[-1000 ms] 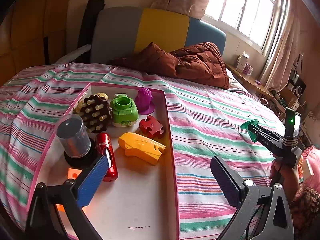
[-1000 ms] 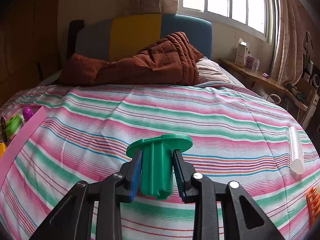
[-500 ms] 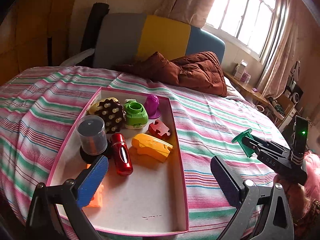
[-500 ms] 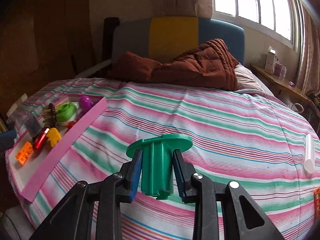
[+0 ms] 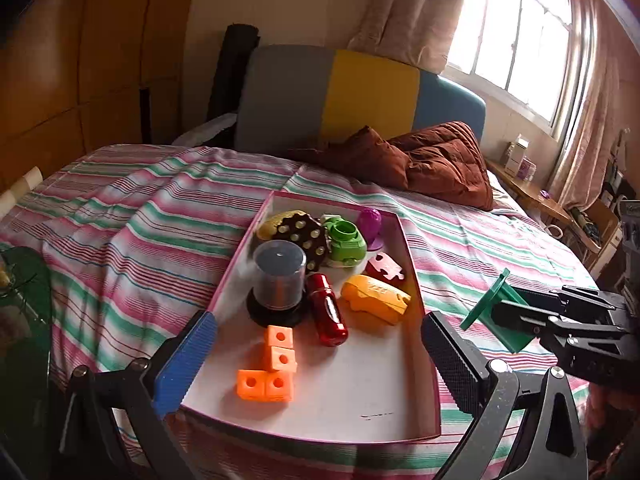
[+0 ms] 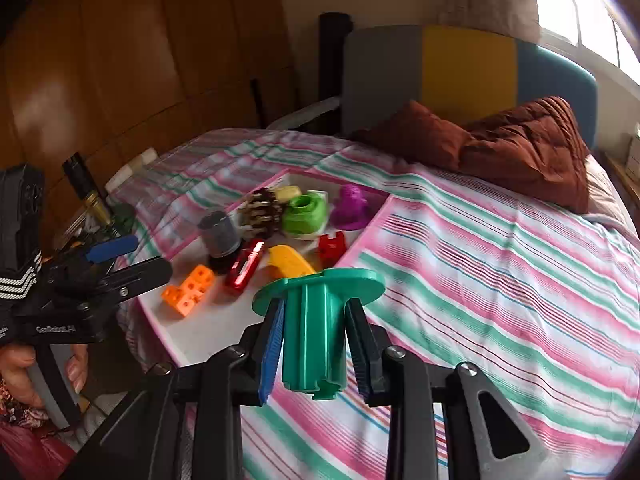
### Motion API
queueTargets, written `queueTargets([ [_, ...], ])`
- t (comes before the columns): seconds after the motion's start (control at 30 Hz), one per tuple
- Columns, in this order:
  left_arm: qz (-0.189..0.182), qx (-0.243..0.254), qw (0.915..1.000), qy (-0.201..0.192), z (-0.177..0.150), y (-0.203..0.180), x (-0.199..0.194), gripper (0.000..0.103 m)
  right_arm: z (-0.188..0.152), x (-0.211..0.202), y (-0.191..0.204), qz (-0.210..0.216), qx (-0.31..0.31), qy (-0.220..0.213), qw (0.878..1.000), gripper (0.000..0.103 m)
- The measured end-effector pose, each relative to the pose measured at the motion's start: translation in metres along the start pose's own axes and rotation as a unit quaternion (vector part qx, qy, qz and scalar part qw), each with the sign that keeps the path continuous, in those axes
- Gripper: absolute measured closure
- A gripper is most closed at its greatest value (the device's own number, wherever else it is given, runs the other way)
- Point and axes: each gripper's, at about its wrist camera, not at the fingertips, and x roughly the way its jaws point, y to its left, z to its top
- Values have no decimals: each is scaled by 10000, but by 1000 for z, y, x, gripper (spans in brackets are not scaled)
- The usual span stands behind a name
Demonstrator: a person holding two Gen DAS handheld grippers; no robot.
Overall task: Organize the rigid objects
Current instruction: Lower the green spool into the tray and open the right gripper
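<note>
Right gripper (image 6: 314, 346) nearer tray edge (image 6: 362, 242)

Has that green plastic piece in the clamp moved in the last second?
Yes. The green piece, held by the right gripper, has travelled across the striped bed toward the pink tray, now alongside it.

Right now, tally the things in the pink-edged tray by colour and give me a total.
In the tray:
Orange: 1, block cluster
Red: 2, cylinder, puzzle piece
Yellow: 2, long piece, piece at back
Green: 1
Purple: 1
Brown studded: 1
Grey canister: 1
Total: 9
</note>
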Motion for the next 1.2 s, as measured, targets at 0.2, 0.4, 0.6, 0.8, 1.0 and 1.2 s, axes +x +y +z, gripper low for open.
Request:
queueTargets([
  [0.2, 642, -153, 9977, -120, 2, 23, -8, 0, 13, 38, 52, 99, -792, 915, 9926, 73],
  [0.4, 1188, -533, 9910, -310, 11, 48, -19, 0, 24, 80, 67, -110, -1338, 1976, 9710, 73],
  [0.6, 1313, -861, 9872, -265, 13, 65, -21, 0, 36, 110, 72, -264, -1486, 2395, 9591, 71],
  [0.8, 1408, -950, 9853, -175, 14, 69, -19, 0, 54, 83, 57, -79, -787, 1587, 9842, 63],
  [1.0, 1453, -875, 9854, -154, 14, 64, -18, 0, 47, 56, 45, -185, -205, 1089, 9937, 63],
  [1.2, 1143, -684, 9911, -64, 12, 54, -15, 0, 32, 54, 51, -482, 32, 1003, 9938, 63],
])
